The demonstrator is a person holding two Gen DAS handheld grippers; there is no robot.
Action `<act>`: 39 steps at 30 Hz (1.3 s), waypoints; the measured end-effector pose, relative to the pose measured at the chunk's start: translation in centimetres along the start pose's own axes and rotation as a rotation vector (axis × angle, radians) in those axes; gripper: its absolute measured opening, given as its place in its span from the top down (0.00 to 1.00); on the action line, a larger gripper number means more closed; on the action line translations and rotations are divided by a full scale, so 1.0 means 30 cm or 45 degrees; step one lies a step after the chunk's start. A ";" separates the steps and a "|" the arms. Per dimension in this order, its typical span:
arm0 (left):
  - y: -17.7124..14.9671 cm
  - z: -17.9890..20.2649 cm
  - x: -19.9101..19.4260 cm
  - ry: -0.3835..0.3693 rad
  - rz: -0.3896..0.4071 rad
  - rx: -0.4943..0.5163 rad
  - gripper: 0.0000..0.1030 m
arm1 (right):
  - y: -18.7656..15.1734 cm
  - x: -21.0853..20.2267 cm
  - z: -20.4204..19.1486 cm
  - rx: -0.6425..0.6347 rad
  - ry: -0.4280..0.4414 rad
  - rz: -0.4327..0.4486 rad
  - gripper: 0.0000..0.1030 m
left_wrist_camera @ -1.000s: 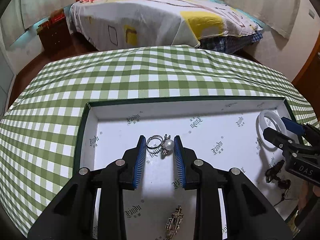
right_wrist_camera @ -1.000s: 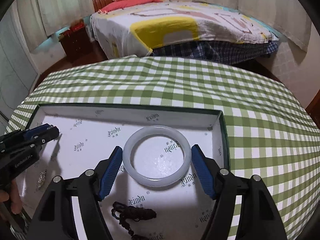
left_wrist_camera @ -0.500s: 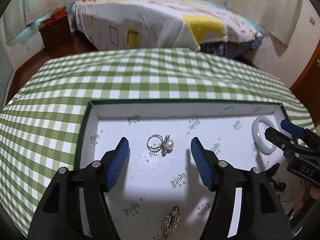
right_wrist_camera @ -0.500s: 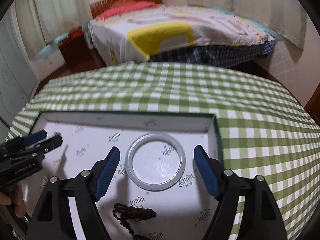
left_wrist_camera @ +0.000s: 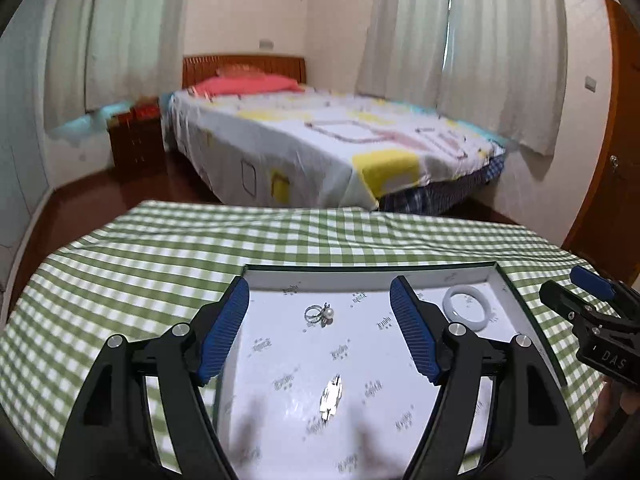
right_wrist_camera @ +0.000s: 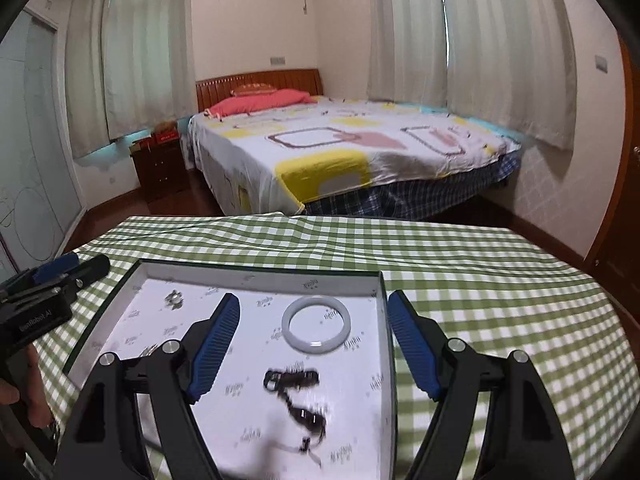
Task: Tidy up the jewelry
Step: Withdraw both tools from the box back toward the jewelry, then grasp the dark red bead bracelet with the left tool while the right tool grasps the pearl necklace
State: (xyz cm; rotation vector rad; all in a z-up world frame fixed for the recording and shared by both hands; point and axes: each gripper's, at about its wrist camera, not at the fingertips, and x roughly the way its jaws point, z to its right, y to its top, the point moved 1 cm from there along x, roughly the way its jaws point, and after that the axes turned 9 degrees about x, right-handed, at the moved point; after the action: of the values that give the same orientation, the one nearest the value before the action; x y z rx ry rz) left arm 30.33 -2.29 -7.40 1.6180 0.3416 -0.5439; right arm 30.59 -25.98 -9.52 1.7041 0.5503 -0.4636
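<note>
A white-lined jewelry tray with a dark green rim (left_wrist_camera: 372, 267) (right_wrist_camera: 260, 270) lies on the checked tablecloth. In it lie a pearl ring (left_wrist_camera: 320, 314), a silver brooch (left_wrist_camera: 331, 396), a white jade bangle (left_wrist_camera: 469, 307) (right_wrist_camera: 316, 326) and a dark cord necklace (right_wrist_camera: 296, 394). My left gripper (left_wrist_camera: 320, 334) is open, raised above the tray and holding nothing. My right gripper (right_wrist_camera: 314, 344) is open above the tray, the bangle lying free below it. Each gripper shows at the edge of the other's view (left_wrist_camera: 588, 304) (right_wrist_camera: 60, 276).
The green-and-white checked tablecloth (left_wrist_camera: 120, 272) (right_wrist_camera: 500, 280) covers the table around the tray. Beyond the table are a bed (right_wrist_camera: 340, 148), a wooden nightstand (right_wrist_camera: 160, 164), curtains and a door at the right (left_wrist_camera: 608, 160).
The left gripper opened from around the pearl ring, leaving it in the tray. Both grippers lifted and pulled back, so the tray looks smaller and the room fills the view.
</note>
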 end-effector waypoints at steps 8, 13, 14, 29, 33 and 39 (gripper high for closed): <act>-0.122 0.043 -0.237 0.042 0.104 0.008 0.29 | -0.149 -0.173 -0.018 -0.022 -0.033 0.054 0.28; -0.241 0.068 -0.330 0.072 0.079 0.024 0.28 | -0.244 -0.237 -0.021 -0.019 -0.045 0.051 0.28; -0.264 0.068 -0.342 0.080 0.070 0.027 0.28 | -0.256 -0.247 -0.018 -0.022 -0.049 0.052 0.28; -0.501 -0.024 -0.419 0.154 -0.104 -0.040 0.27 | -0.435 -0.316 0.039 -0.009 -0.086 -0.006 0.28; -0.525 -0.032 -0.418 0.166 -0.133 -0.042 0.27 | -0.459 -0.311 0.048 -0.007 -0.091 -0.024 0.28; -0.530 -0.027 -0.412 0.179 -0.153 -0.027 0.27 | -0.472 -0.292 0.050 -0.017 -0.099 -0.037 0.28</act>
State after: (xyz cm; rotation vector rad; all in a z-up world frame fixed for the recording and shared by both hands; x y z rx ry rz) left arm 11.78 1.66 -14.20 1.6263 0.5508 -0.5164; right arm 15.15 -26.09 -15.90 1.6602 0.5216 -0.5435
